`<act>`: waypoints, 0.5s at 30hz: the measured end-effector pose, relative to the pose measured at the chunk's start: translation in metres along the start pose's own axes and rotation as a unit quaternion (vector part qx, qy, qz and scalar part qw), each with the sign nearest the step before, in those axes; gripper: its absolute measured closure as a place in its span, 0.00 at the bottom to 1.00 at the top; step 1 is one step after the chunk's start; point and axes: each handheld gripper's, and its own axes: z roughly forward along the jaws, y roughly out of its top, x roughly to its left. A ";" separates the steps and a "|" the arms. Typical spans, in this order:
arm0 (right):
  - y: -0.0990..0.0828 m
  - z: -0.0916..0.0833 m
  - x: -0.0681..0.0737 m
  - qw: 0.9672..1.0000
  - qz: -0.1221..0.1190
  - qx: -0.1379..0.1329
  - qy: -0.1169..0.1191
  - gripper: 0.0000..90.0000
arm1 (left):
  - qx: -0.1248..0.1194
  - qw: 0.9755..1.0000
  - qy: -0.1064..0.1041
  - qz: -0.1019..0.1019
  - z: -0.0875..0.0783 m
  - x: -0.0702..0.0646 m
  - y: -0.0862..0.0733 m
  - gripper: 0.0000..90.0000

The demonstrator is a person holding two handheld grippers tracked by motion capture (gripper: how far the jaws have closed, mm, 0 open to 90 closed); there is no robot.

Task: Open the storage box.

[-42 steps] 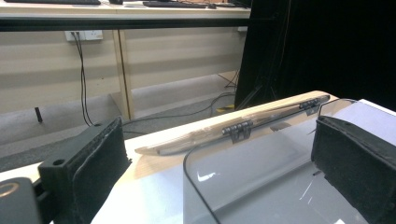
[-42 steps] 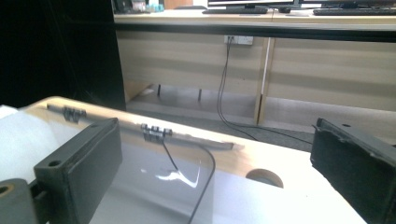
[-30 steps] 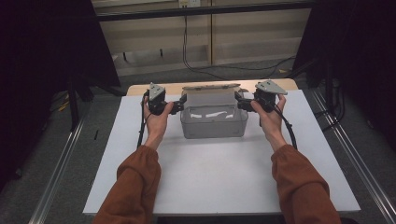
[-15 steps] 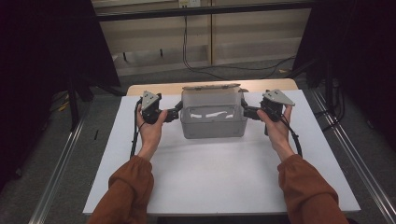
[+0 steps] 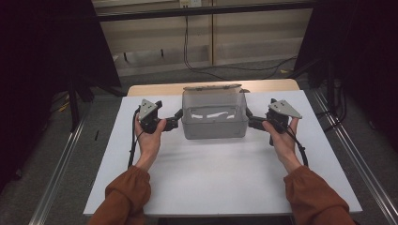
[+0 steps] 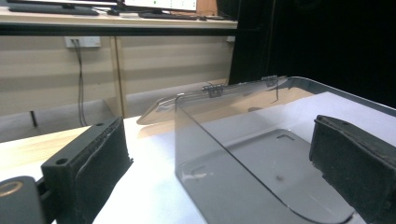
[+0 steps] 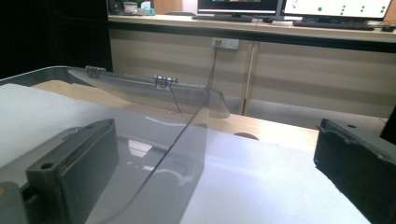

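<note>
Box [image 5: 214, 119] is set on the counter [image 5: 220, 178], between the two claws, lid [image 5: 212, 87] hinged open behind it. No grip is made yet; both side walls remain to be clamped. Left claw [image 5: 177, 117] is held wide, one jaw outside the near wall, one inside. Right claw [image 5: 249, 120] is likewise wide, astride the opposite wall. Forearms are stretched forward, hands level, claws turned inward toward the box.

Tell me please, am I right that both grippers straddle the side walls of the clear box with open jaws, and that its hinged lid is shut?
Not quite: the lid is open, folded back behind the clear box, as the high view shows. The rest holds: the left gripper and right gripper each straddle a side wall, jaws open.
</note>
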 end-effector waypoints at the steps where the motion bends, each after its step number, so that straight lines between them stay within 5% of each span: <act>1: -0.001 -0.002 0.000 1.000 -0.001 0.000 0.000 0.00 | 0.002 1.000 -0.001 0.001 -0.001 -0.001 -0.001 0.05; 15: -0.010 -0.037 -0.001 1.000 -0.001 -0.012 -0.002 0.00 | -0.007 1.000 0.004 0.005 -0.026 -0.011 -0.013 0.05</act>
